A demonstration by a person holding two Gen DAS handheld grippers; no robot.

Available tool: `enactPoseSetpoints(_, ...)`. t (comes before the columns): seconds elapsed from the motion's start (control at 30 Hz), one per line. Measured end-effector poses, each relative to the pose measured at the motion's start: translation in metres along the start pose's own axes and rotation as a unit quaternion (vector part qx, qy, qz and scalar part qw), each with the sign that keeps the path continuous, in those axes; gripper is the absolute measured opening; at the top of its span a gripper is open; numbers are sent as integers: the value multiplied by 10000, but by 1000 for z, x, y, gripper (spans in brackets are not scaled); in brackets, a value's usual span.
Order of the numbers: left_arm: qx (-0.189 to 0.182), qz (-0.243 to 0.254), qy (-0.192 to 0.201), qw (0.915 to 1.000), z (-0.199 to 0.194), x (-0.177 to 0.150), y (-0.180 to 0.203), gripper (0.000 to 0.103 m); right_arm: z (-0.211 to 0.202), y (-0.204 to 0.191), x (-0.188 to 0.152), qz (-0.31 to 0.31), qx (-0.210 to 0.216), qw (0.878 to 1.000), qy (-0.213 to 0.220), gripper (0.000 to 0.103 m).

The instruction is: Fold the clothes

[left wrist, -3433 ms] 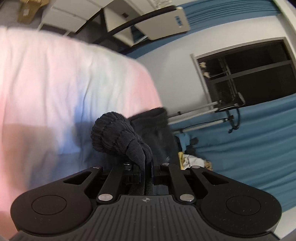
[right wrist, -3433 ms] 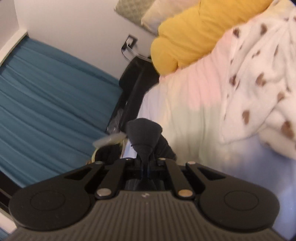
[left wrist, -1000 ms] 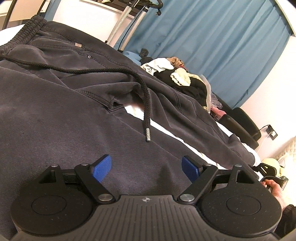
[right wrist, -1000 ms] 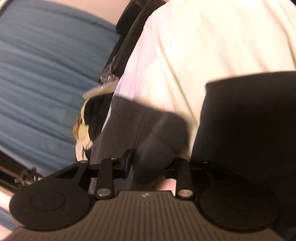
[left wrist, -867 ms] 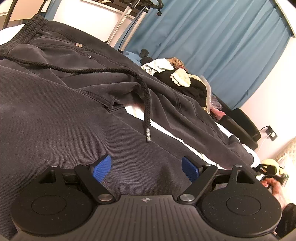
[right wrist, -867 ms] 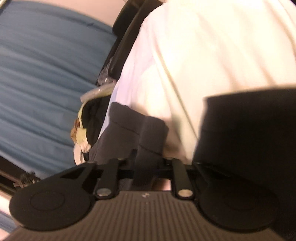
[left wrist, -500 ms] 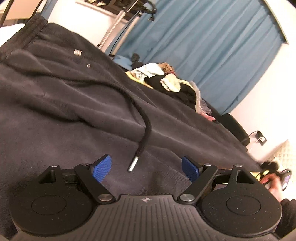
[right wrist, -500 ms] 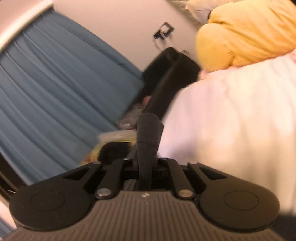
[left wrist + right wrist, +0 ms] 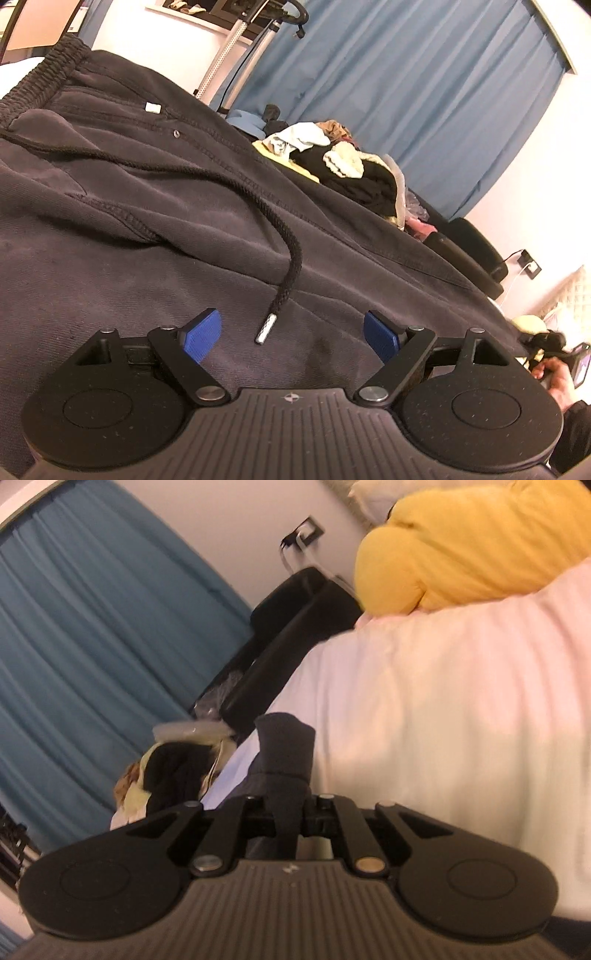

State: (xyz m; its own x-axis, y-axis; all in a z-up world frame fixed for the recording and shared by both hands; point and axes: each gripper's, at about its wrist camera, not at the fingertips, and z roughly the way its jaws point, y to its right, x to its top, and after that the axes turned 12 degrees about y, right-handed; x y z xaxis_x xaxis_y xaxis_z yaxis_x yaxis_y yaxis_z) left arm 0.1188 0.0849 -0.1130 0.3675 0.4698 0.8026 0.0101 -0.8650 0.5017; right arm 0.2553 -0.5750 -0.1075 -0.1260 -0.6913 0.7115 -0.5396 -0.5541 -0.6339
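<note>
Dark grey sweatpants [image 9: 155, 236] lie spread on the bed and fill the left wrist view, elastic waistband at the far left. Their black drawstring [image 9: 284, 273] ends in a metal tip between my fingers. My left gripper [image 9: 291, 334] is open and empty, its blue pads [image 9: 201, 334] just above the fabric. My right gripper [image 9: 291, 812] is shut on a fold of the sweatpants' leg end [image 9: 284, 753], held above the pale bed sheet [image 9: 443, 716]. The right gripper and the hand holding it also show at the far right of the left wrist view [image 9: 554, 365].
A heap of mixed clothes [image 9: 347, 166] lies beyond the sweatpants, and shows in the right wrist view [image 9: 173, 771]. Blue curtains [image 9: 406, 85] hang behind. A black chair [image 9: 295, 627] stands by the bed. A yellow pillow [image 9: 461, 550] lies at the bed's head.
My right gripper has lifted the leg end off the bed and swung toward the pillows. In the left view both legs now lie together, covering the white gap. My left gripper stays open.
</note>
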Motion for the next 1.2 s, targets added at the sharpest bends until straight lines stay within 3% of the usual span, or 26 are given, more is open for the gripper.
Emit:
enactPoseSetpoints(0.13,-4,-29,68,10000,-4,3,-2,87,5,21,-11,-433,-410,9972,-457,15)
enactPoseSetpoints(0.2,30,-83,74,9999,-4,4,-3,87,3,24,-12,-660,-339,9958,-529,20)
enactPoseSetpoints(0.27,71,-98,99,9999,-6,6,-4,87,-9,23,-6,-727,-237,9961,-450,39)
enactPoseSetpoints(0.33,83,-92,120,9999,-8,8,-5,87,-25,20,1,-749,-161,9964,-356,46)
enactPoseSetpoints(0.5,78,-175,273,9994,-19,17,-6,87,-75,16,20,-903,147,9952,-356,49)
enactPoseSetpoints(0.6,97,-291,403,9987,-32,23,-9,89,-111,20,34,-1015,553,9926,-375,60)
enactPoseSetpoints(0.67,95,-399,445,9982,-41,29,-13,89,-134,26,40,-1072,776,9903,-433,60)
enactPoseSetpoints(0.83,380,-668,646,9949,-94,68,-43,89,-181,58,57,-798,803,9909,-726,61)
enactPoseSetpoints(0.97,564,-1533,670,9843,-144,97,-103,90,-204,87,73,-494,1055,9872,-1091,64)
enactPoseSetpoints(1.03,583,-2122,614,9735,-167,105,-144,90,-211,98,77,-404,1114,9843,-1308,69)
enactPoseSetpoints(1.2,1224,-2912,711,9461,-201,104,-222,90,-224,120,74,-110,943,9793,-1789,87)
